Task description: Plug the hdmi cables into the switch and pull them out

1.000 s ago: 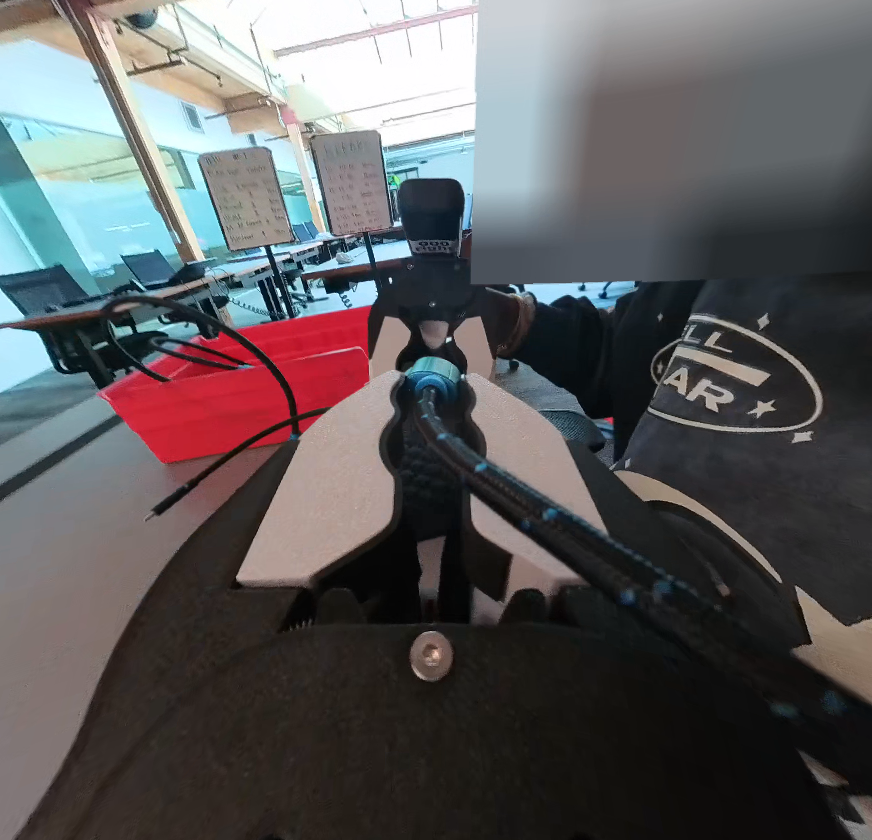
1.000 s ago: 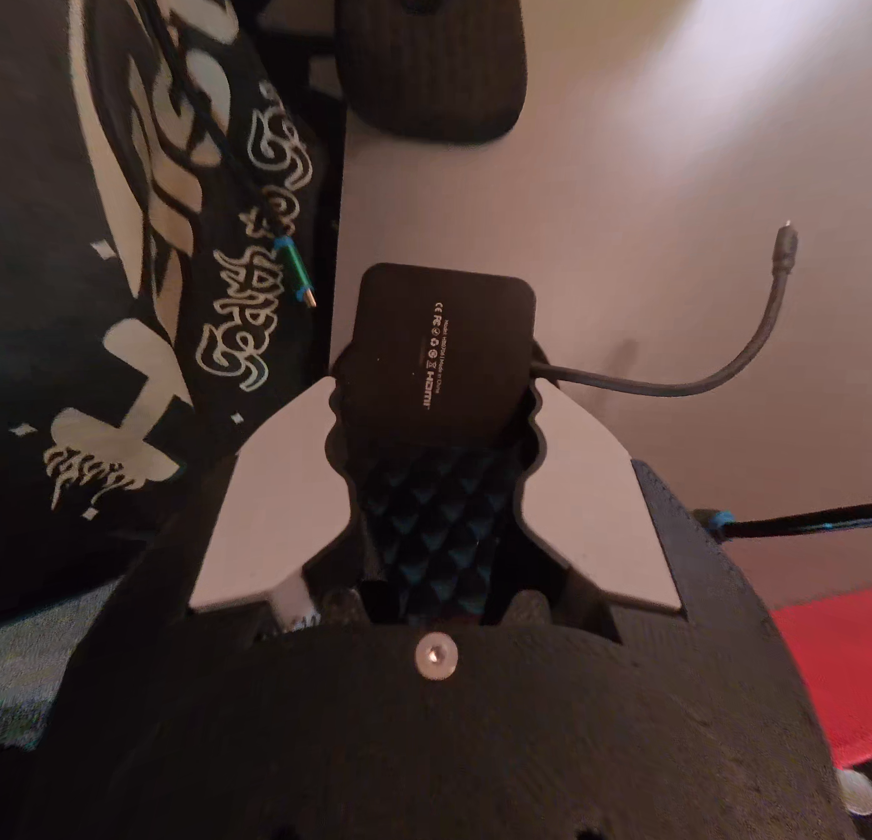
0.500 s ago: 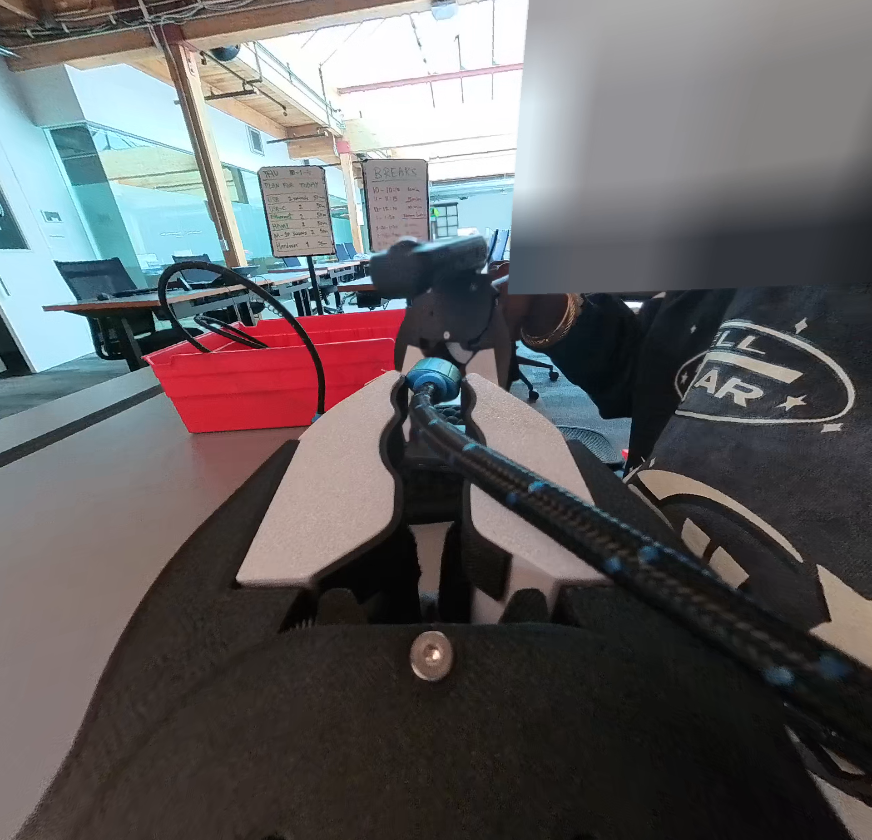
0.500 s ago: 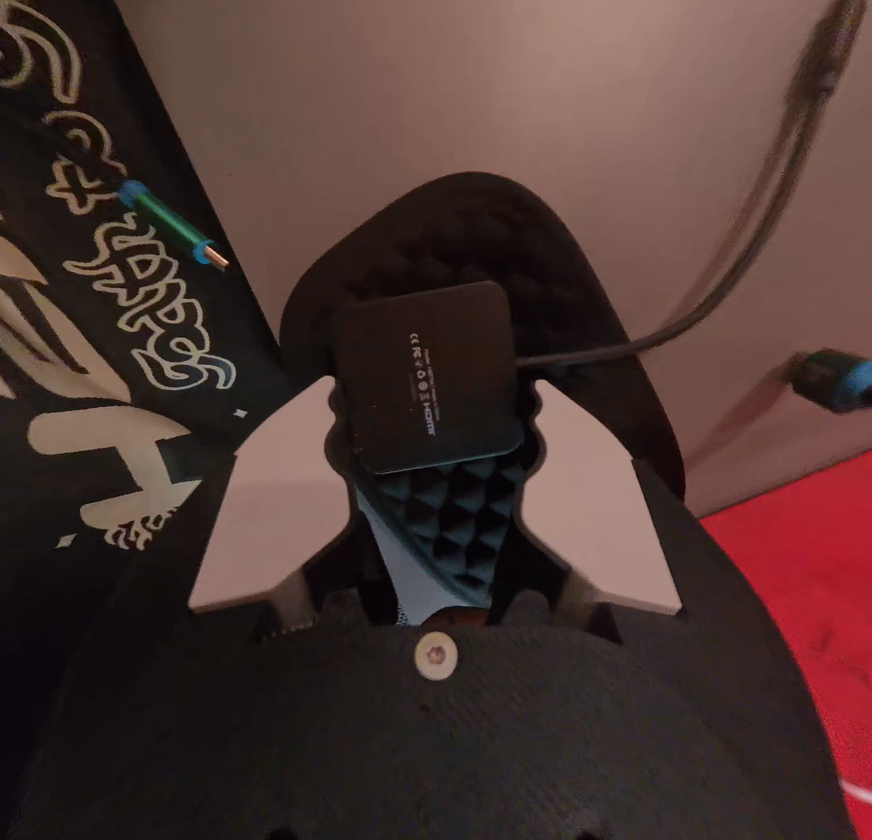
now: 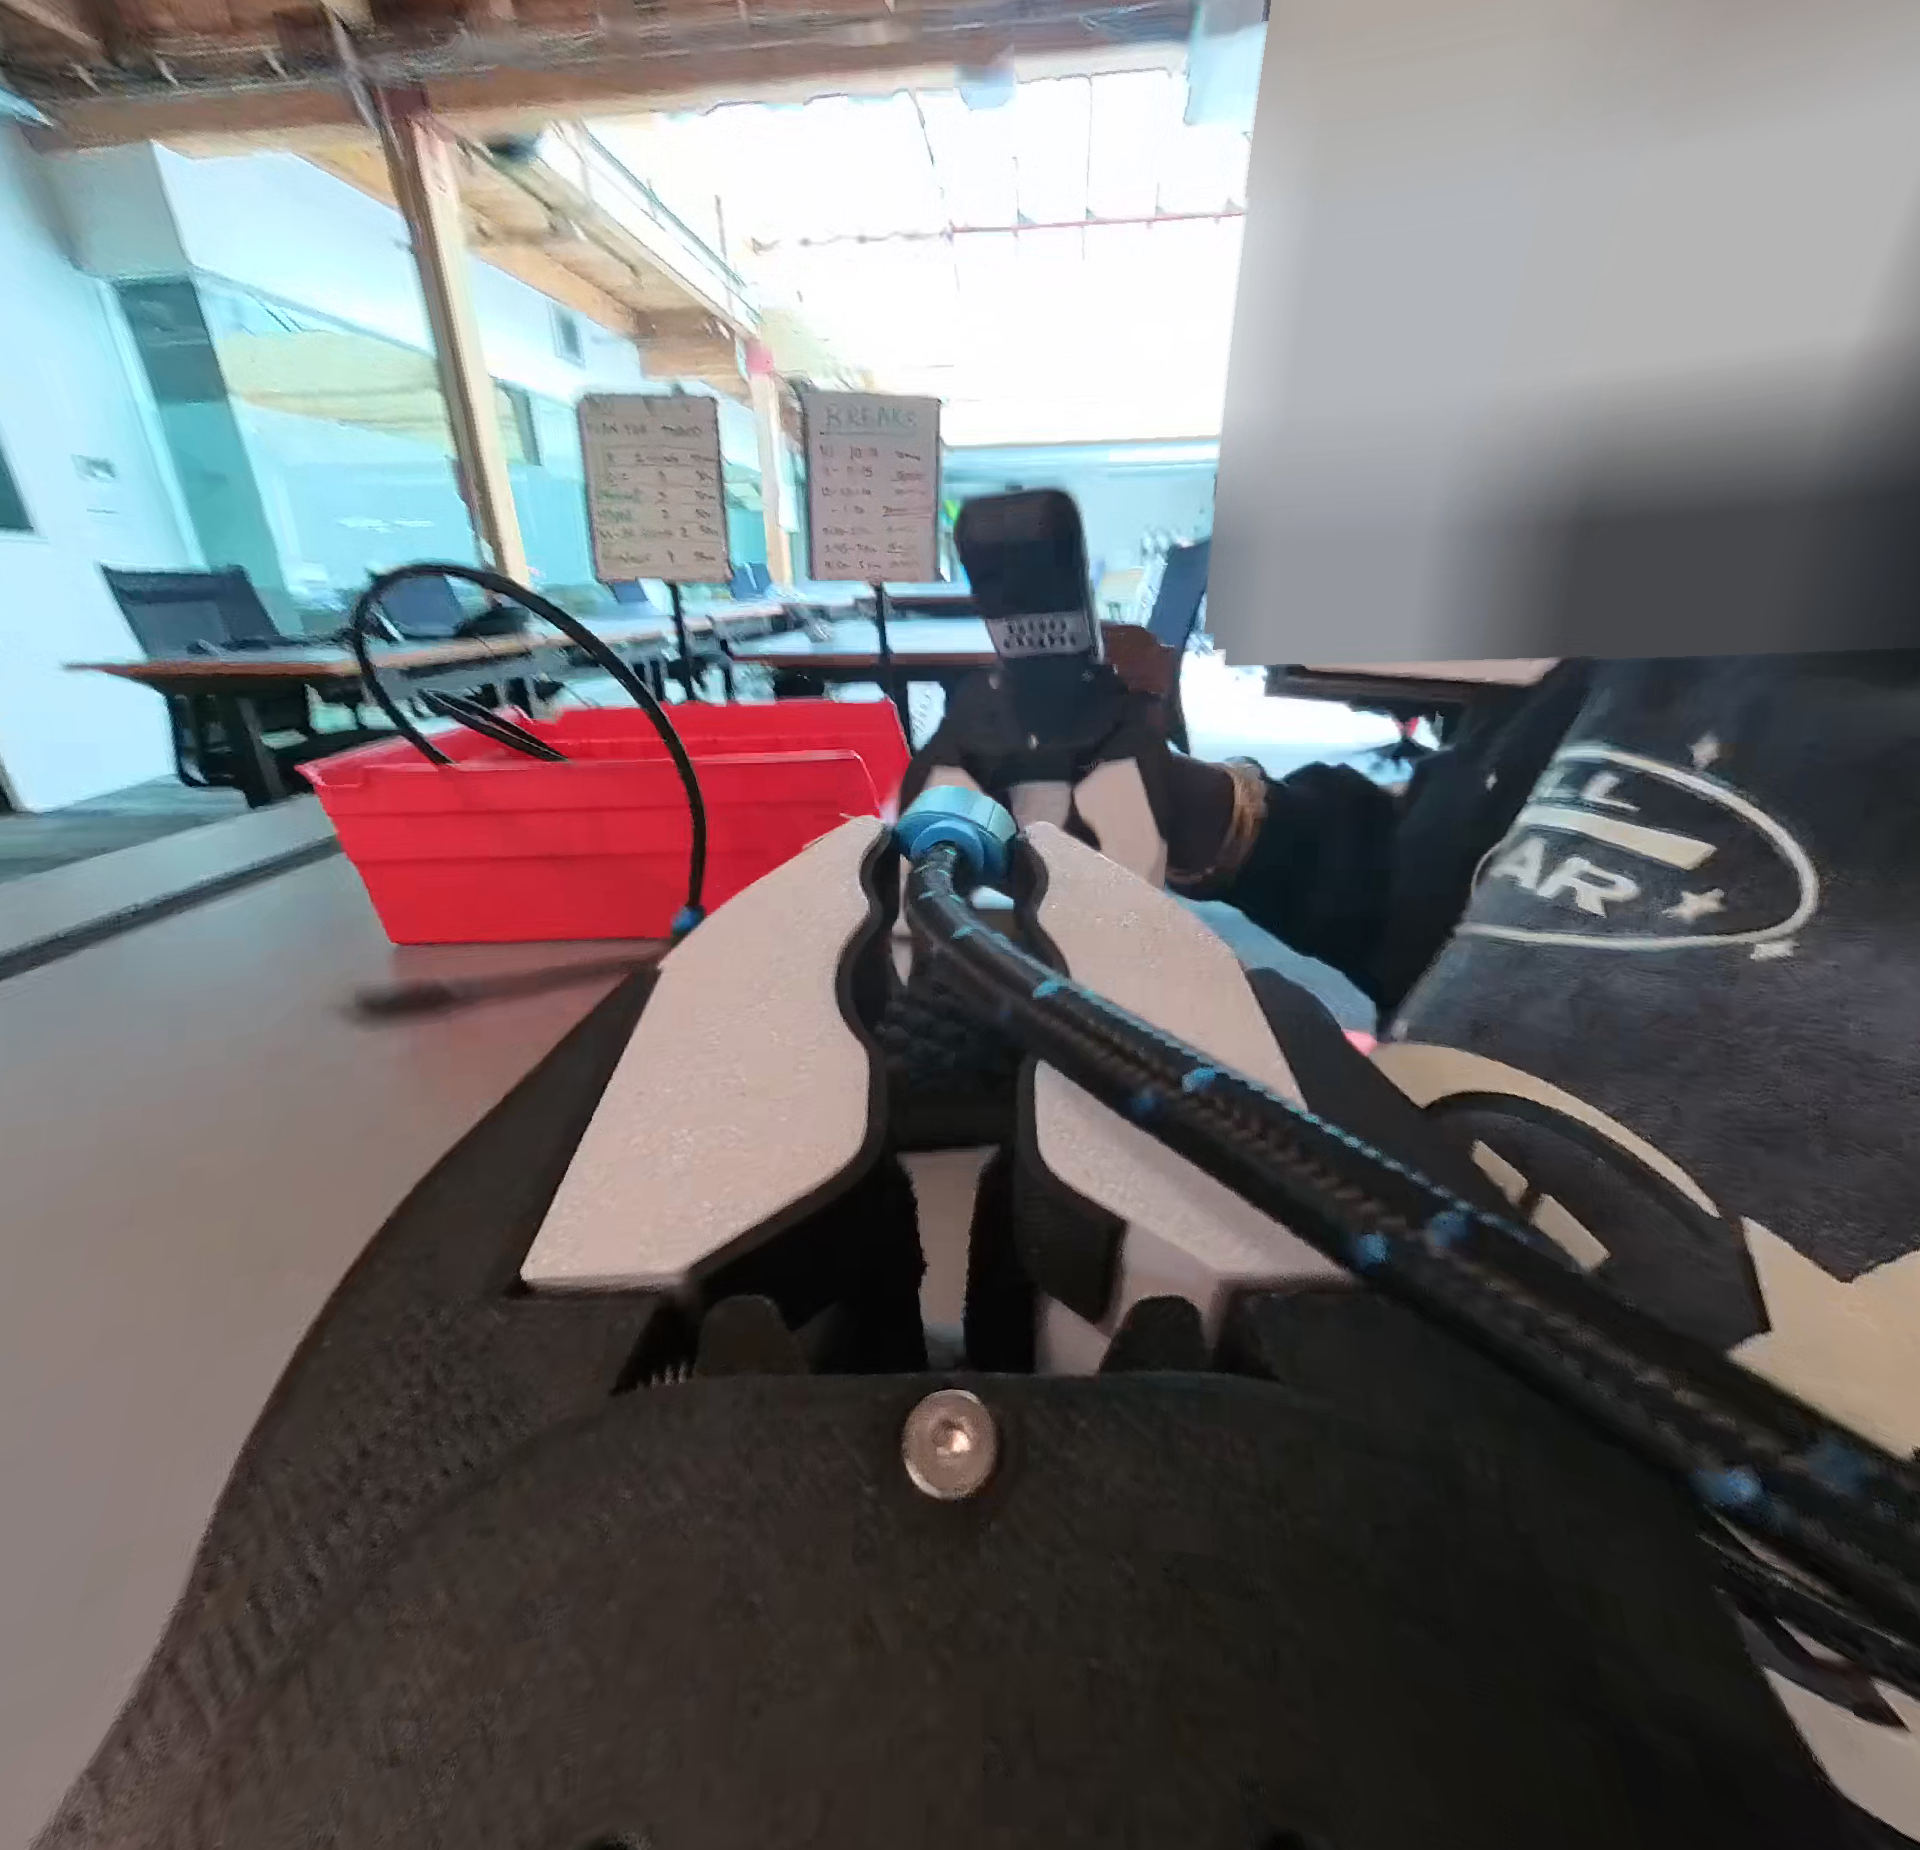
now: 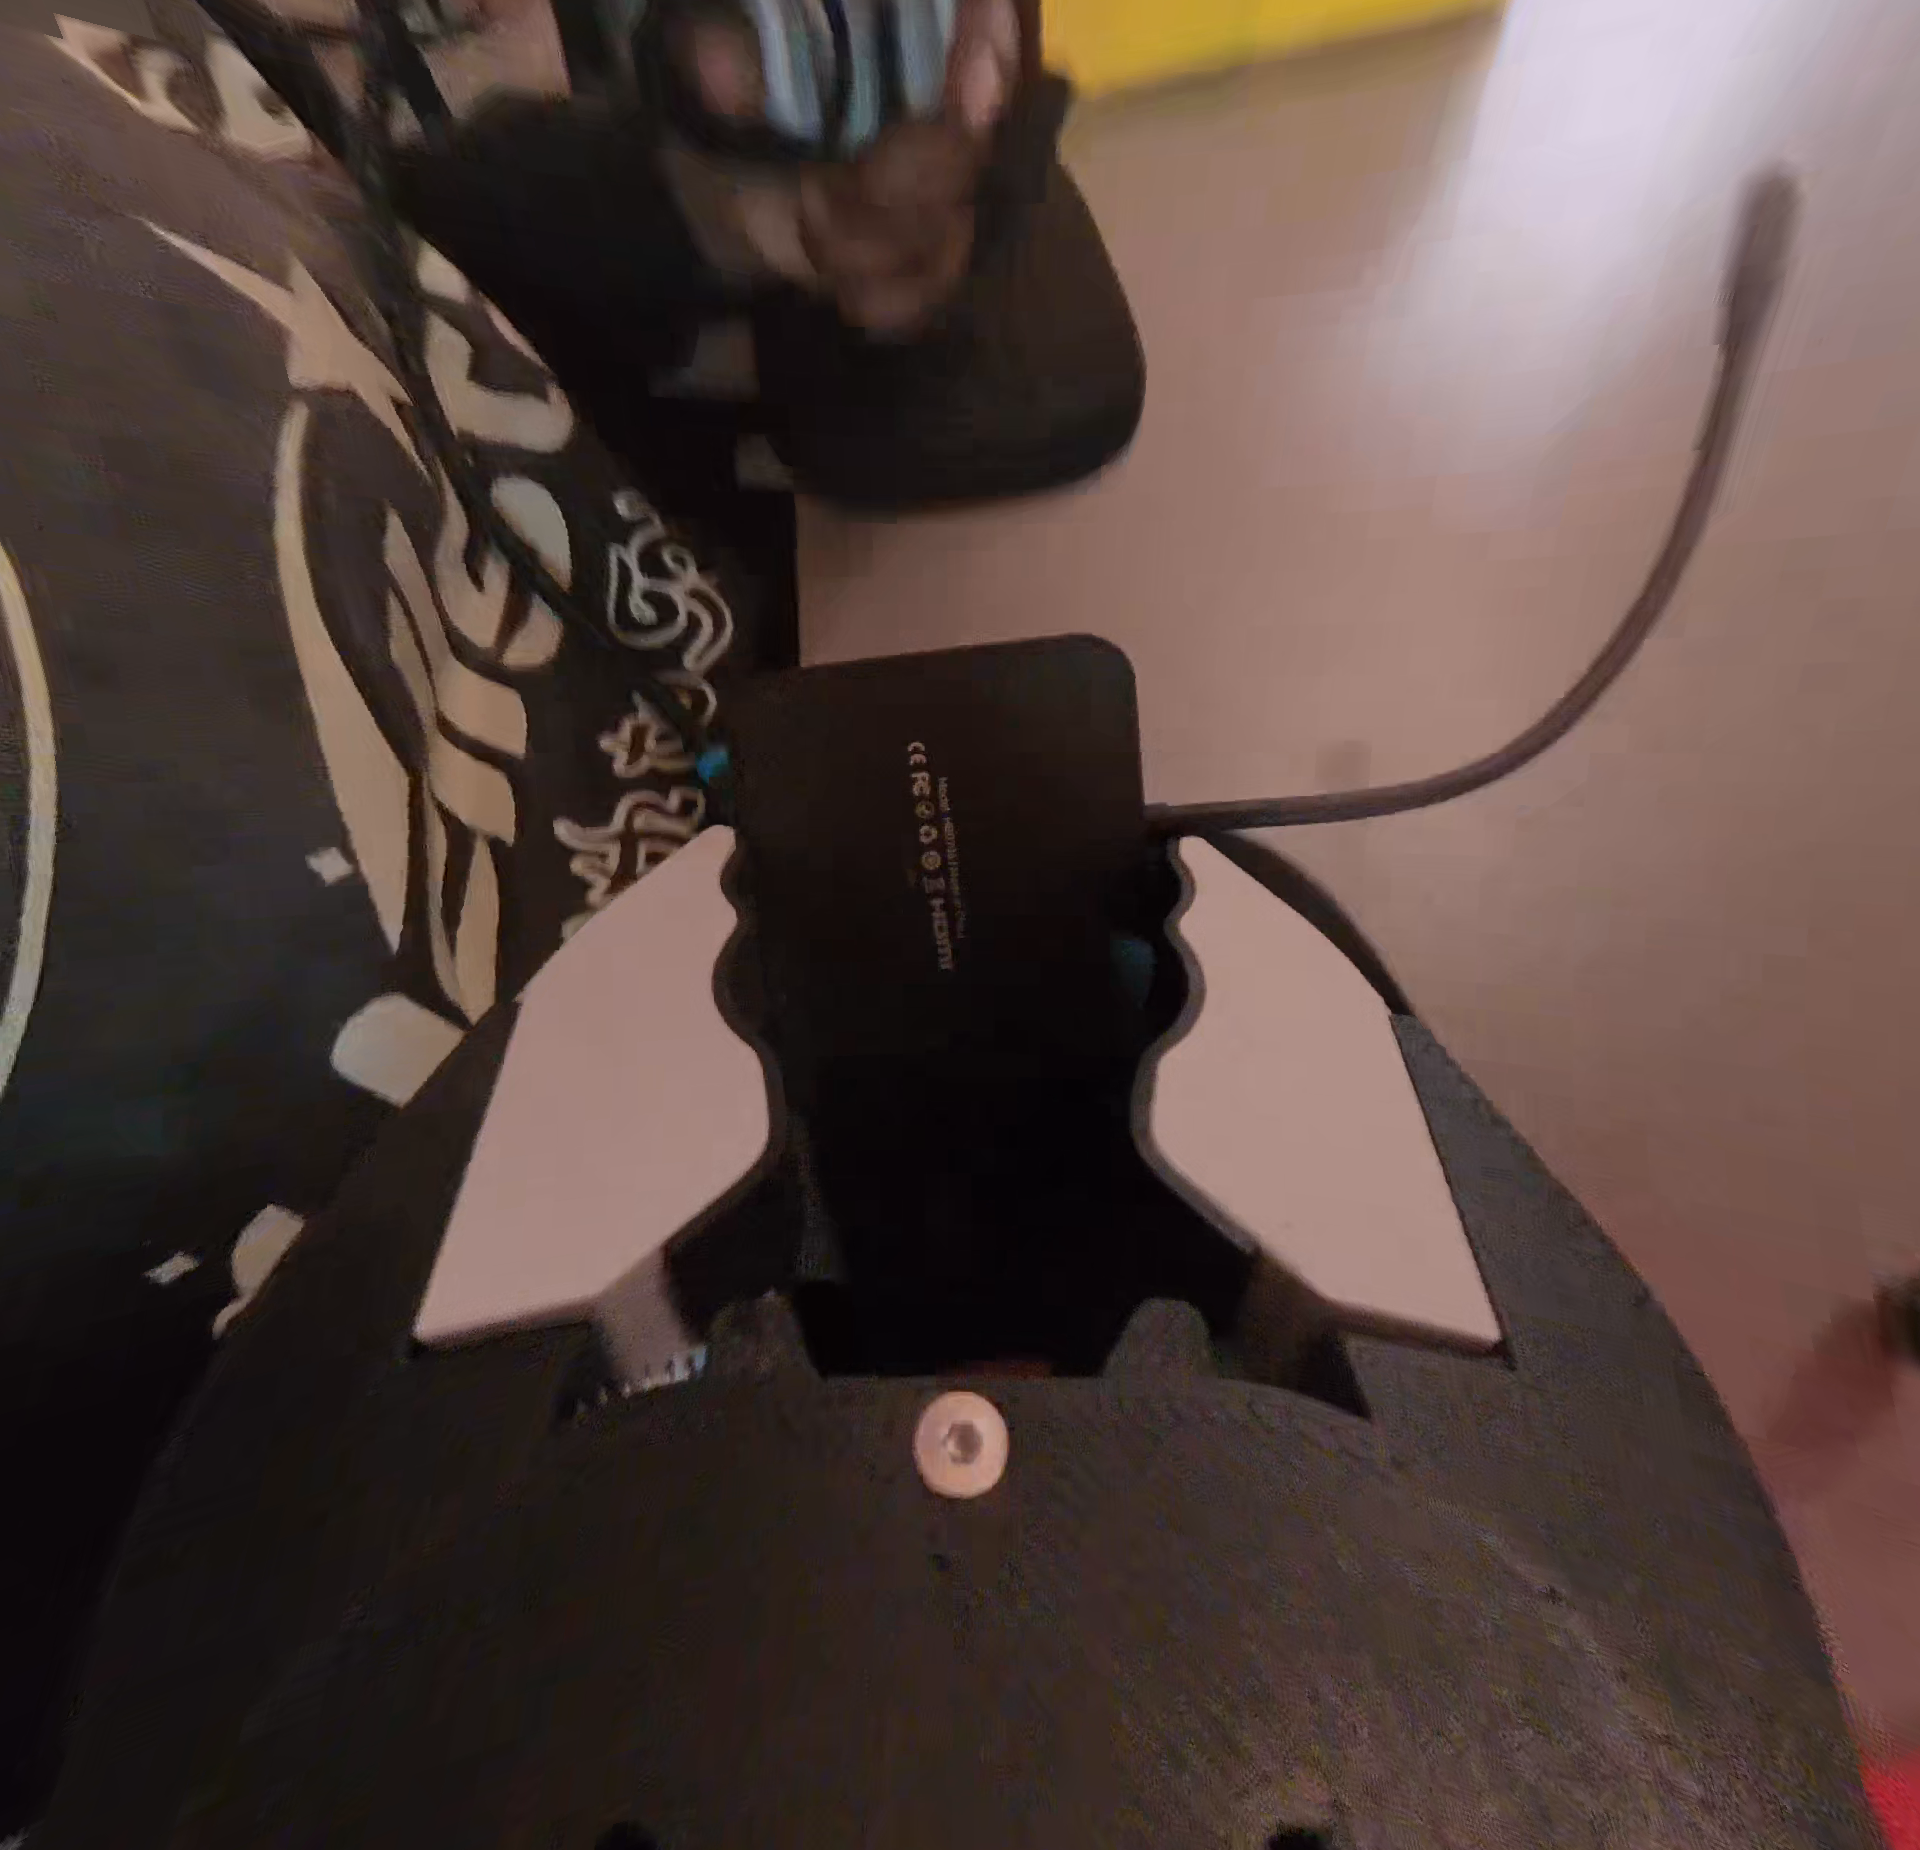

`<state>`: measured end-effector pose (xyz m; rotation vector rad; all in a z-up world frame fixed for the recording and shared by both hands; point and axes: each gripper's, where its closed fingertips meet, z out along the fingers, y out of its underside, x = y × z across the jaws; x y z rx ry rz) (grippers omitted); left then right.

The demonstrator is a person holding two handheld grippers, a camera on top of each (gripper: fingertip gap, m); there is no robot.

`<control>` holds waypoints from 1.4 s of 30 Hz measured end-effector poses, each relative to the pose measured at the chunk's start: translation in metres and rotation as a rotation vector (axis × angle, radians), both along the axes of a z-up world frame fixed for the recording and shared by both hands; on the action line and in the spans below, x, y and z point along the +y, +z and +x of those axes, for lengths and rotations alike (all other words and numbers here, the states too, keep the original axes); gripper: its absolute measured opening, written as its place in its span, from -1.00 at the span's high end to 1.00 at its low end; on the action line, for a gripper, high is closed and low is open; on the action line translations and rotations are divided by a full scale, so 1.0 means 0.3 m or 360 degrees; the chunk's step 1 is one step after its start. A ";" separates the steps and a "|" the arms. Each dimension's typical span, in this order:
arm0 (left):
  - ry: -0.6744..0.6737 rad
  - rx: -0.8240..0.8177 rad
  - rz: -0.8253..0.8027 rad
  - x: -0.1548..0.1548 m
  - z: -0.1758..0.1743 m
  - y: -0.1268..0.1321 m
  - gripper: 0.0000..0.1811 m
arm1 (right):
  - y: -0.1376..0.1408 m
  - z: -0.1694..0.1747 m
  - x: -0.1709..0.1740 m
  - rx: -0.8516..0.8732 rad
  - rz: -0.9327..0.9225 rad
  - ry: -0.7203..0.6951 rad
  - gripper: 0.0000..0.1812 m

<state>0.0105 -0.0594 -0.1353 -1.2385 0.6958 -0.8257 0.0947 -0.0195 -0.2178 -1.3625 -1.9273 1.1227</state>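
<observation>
We see the left gripper point(image 5: 951, 855) pinching the blue-collared black braided HDMI cable point(image 5: 1226, 1099); the right gripper point(image 6: 951, 865) clamps the flat black rectangular switch point(image 6: 935, 824) between its fingertips.

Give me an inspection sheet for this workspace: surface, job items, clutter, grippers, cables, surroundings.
Surface: brown table, mostly bare.
Job's things: black switch held off the table; braided cable with blue-collared plug.
Clutter: red bin at the table's far side.
Grippers: left hand-held gripper shut on the plug; right hand-held gripper shut on the switch.
Cables: switch pigtail curving up, free; thin black cable looping out of the bin; whether the plug is seated, cannot tell.
Surroundings: open office, desks, two whiteboards; person in dark printed top.
</observation>
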 end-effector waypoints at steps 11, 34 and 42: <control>0.0099 0.0429 -0.0252 0.042 0.055 -0.130 0.78 | 0.014 -0.156 0.014 0.0278 0.0394 0.0035 0.18; 0.0276 0.0657 -0.0164 0.059 0.075 -0.172 0.78 | -0.018 -0.174 0.028 0.0251 0.0483 -0.0081 0.18; 0.0287 0.0643 -0.0178 0.062 0.075 -0.169 0.78 | 0.007 -0.182 0.027 0.0339 0.0517 -0.0129 0.18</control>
